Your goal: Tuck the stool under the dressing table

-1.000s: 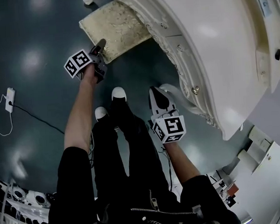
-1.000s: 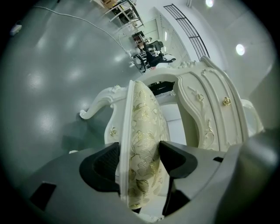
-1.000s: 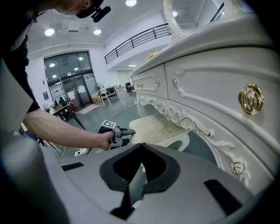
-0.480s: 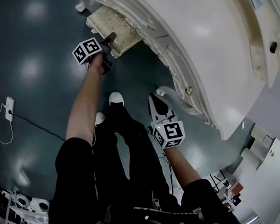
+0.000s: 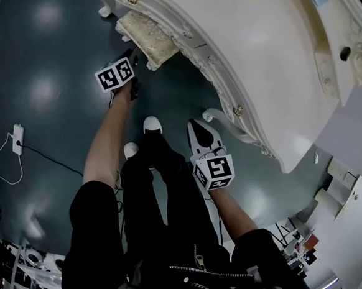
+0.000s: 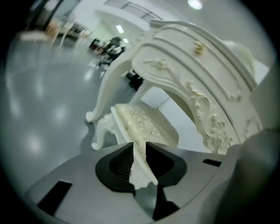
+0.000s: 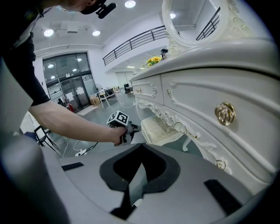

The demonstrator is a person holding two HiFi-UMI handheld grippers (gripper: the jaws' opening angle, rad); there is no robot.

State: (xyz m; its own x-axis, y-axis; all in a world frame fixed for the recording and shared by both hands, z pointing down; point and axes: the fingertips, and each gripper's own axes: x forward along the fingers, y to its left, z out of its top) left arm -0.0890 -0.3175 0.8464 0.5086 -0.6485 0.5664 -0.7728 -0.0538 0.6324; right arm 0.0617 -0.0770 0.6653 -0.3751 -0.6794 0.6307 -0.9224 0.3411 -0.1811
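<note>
The cream-white carved stool with a pale gold padded seat (image 5: 150, 42) stands partly under the white carved dressing table with round gold knobs (image 5: 268, 59). Its far part is covered by the curved front edge of the dressing table, and only its near corner stands out from under that edge. In the left gripper view, 1 curled white leg of the stool is seen just beside a curved leg of the dressing table.

The left gripper (image 6: 139, 151) is held at this near corner, in front of the edge of the dressing table. Its 2 black jaws are closing. The rim of the seat is between them and is touched by the pads on both sides, so the opening is narrow.

The right gripper (image 7: 142, 145) is held near the front leg (image 5: 219, 116) of the dressing table, apart from the stool. Its 2 jaws are brought together at the tips and nothing is held between them.

The person's 2 white-toed shoes (image 5: 152, 123) are placed in front of the dressing table, between the 2 grippers in the head view. The dark glossy floor (image 5: 39, 89) around the dressing table shows reflected lamps. A white power strip with a thin cable (image 5: 17, 138) lies on it, well apart from the dressing table, at the person's left.
</note>
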